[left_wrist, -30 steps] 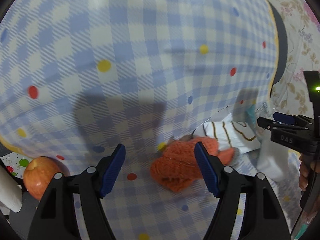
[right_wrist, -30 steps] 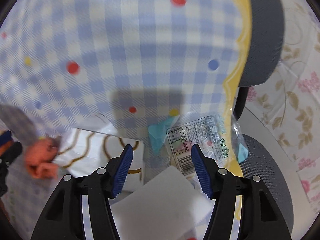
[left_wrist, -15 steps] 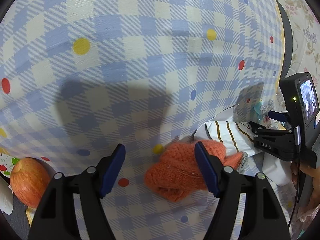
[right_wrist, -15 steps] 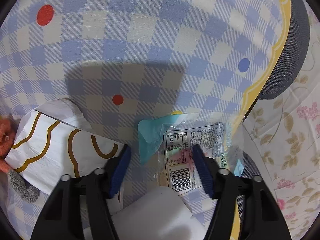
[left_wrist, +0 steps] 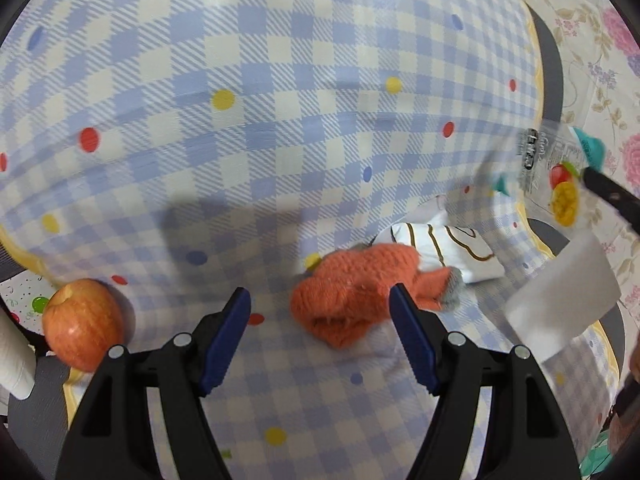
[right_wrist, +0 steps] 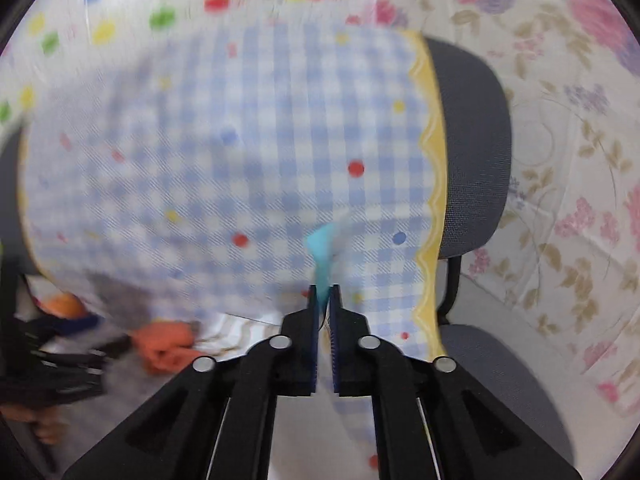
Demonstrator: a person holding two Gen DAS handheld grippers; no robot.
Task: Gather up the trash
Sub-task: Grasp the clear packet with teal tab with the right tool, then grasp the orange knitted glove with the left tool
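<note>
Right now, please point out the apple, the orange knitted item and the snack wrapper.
apple (left_wrist: 82, 324), left wrist view, middle of its red skin.
orange knitted item (left_wrist: 356, 292), left wrist view, middle of the knit.
snack wrapper (left_wrist: 550, 166), left wrist view, clear printed middle.

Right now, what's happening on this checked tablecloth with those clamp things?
A person is collecting trash with two hand-held grippers. The right gripper is shut on a clear snack wrapper with teal corners, held above the tablecloth. The left gripper hangs open over an orange knitted item. An apple sits at the table's edge.
</note>
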